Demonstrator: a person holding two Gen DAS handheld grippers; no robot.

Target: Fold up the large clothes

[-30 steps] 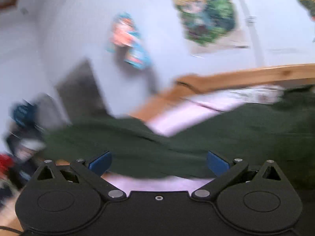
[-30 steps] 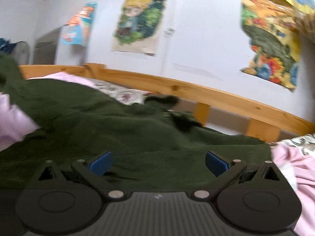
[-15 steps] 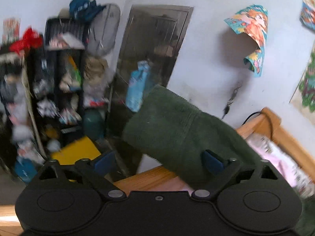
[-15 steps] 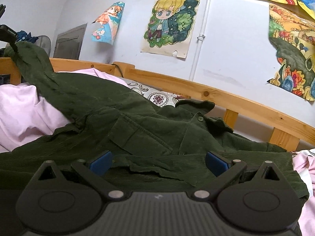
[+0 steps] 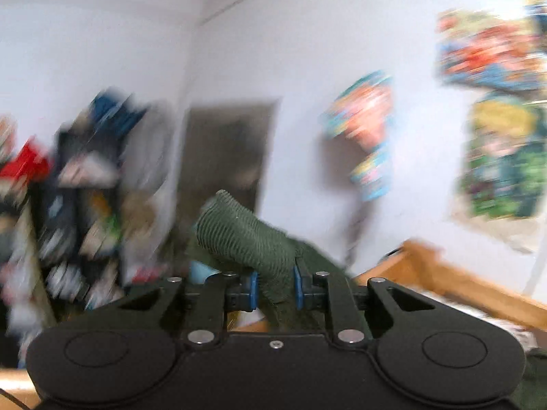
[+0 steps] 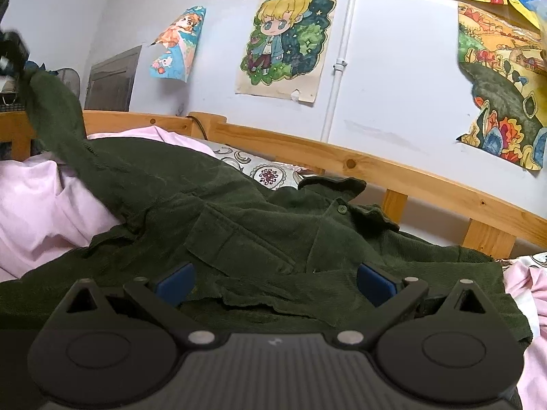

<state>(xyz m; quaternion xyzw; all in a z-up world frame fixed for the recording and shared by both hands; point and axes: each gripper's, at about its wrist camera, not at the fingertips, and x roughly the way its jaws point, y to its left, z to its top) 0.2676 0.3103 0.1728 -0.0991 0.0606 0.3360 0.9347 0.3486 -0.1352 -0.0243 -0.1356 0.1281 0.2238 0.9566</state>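
A large dark green corduroy shirt point(image 6: 239, 218) lies spread on the bed over a pink sheet point(image 6: 41, 205), collar toward the wooden rail. Its left sleeve point(image 6: 58, 119) is lifted up at the far left, where the other gripper point(image 6: 12, 51) shows blurred. In the left wrist view my left gripper point(image 5: 273, 290) is shut on the sleeve's cuff point(image 5: 239, 235), which sticks up between the blue pads. My right gripper point(image 6: 273, 282) is open and empty, low over the shirt's lower front.
A wooden bed rail point(image 6: 376, 177) runs along the far side under a wall with posters point(image 6: 283, 37). A patterned pillow point(image 6: 263, 171) lies by the rail. The left wrist view, blurred, shows cluttered shelves point(image 5: 68, 205) and a dark door point(image 5: 225, 157).
My left gripper has shut on the sleeve cuff and lifted it up and to the left off the bed. My right gripper stays open over the shirt.
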